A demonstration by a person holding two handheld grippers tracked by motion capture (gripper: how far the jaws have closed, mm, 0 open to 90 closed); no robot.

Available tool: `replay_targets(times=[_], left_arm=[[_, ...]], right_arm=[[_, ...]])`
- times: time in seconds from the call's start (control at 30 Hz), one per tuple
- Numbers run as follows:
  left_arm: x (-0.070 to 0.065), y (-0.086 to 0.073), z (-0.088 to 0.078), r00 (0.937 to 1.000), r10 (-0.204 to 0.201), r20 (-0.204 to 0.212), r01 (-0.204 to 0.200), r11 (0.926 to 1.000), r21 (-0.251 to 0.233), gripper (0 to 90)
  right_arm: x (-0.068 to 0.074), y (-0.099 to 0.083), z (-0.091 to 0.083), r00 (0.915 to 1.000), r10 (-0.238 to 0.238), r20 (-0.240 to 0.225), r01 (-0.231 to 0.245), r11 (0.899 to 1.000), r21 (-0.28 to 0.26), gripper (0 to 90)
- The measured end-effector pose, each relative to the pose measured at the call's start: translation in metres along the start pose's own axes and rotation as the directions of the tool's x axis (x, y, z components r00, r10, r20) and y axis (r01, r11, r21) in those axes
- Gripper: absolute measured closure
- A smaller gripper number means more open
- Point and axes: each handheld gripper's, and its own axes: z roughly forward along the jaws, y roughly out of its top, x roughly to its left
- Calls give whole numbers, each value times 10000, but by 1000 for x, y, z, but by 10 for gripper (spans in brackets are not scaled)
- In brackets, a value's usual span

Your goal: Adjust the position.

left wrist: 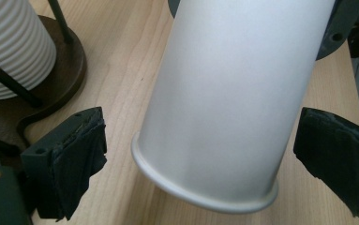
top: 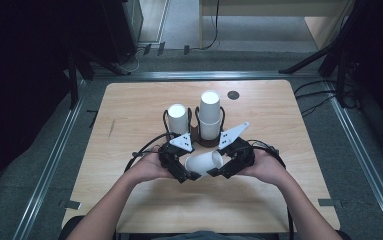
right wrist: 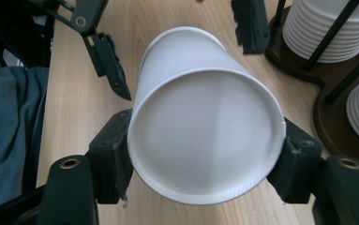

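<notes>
A white paper cup lies on its side above the wooden table, between my two grippers. My right gripper is shut on the cup near its base, pads pressing both sides. My left gripper stands open around the rim end of the cup, with a gap at each pad. In the high view the left gripper comes from the left and the right gripper from the right, each in a hand.
Just behind the grippers, a dark cup holder with wire rods carries two stacks of white cups. A small black disc lies near the table's far edge. Grey cloth hangs at the near edge.
</notes>
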Motion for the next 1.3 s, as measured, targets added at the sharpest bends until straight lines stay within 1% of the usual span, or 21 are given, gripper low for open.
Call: replay_targets(times=[0.17,0.3,0.33,0.37,0.4,0.43,0.47,0.53,0.57,0.63,0.7,0.77,0.8,0.87,0.9,0.93,1.0,1.07,1.13,1.23,1.3], left_arm=[[0,-2,4,9997,-105,226,110,9997,-235,48],[0,-3,6,9996,-124,259,134,9993,-353,61],[1,-4,7,9990,-151,416,169,9989,-432,70],[1,-4,7,9990,-151,416,169,9989,-432,90],[0,-3,7,9991,-64,429,89,9983,-573,130],[0,-3,7,9991,-64,429,89,9983,-573,143],[0,-3,5,9983,2,575,42,9971,-760,170],[-1,-2,4,9987,84,497,-43,9967,-809,208],[0,-1,3,9988,150,473,-114,9971,-757,216],[0,-1,2,9985,121,541,-83,9974,-716,231],[1,-1,1,9984,139,550,-106,9982,-591,245],[2,0,0,9984,58,569,-31,9988,-485,247],[4,1,-3,9988,30,491,-15,9995,-309,248],[7,2,-8,9985,-138,525,154,9994,-306,249],[7,2,-8,9985,-138,525,154,9994,-306,249],[9,2,-12,9990,-201,405,208,9996,-172,248],[10,2,-15,9991,-250,336,254,9996,-109,248],[11,3,-19,9987,-349,360,350,9994,-20,248],[11,5,-21,9995,-247,214,239,9991,354,248],[8,11,-29,9997,-195,139,188,9987,479,247],[7,15,-31,9998,-173,28,171,9971,738,247]], right_arm=[[0,0,-4,10000,59,-50,-60,9998,-212,337],[-1,0,-7,9997,150,-185,-159,9987,-475,336],[-1,1,-8,9997,135,-209,-146,9983,-560,337],[-1,1,-8,9996,156,-253,-171,9979,-627,336],[-1,1,-9,9995,153,-277,-173,9969,-761,337],[0,2,-10,9992,225,-337,-251,9966,-784,337],[-1,2,-11,9991,235,-357,-266,9958,-876,337],[-2,2,-12,9989,249,-388,-285,9950,-961,340],[-2,1,-13,9989,253,-389,-290,9947,-987,340],[-2,1,-13,9987,303,-412,-343,9942,-1016,341],[-2,1,-12,9990,234,-372,-272,9942,-1039,339],[-2,1,-11,9990,250,-383,-288,9944,-1019,324],[-2,1,-10,9991,388,-148,-402,9935,-1062,237],[-3,0,-9,9989,477,-14,-476,9941,-976,234],[-3,0,-9,9989,477,-14,-476,9941,-976,234],[-3,-2,-8,9991,427,34,-423,9962,-758,234],[-3,-4,-6,9992,379,116,-372,9980,-509,236],[-3,-5,-3,9993,348,147,-343,9989,-318,240],[-3,-6,0,9996,191,227,-188,9998,-120,241],[-3,-7,3,9994,144,309,-145,9999,24,242],[-3,-7,4,9993,79,378,-83,9999,112,244]])
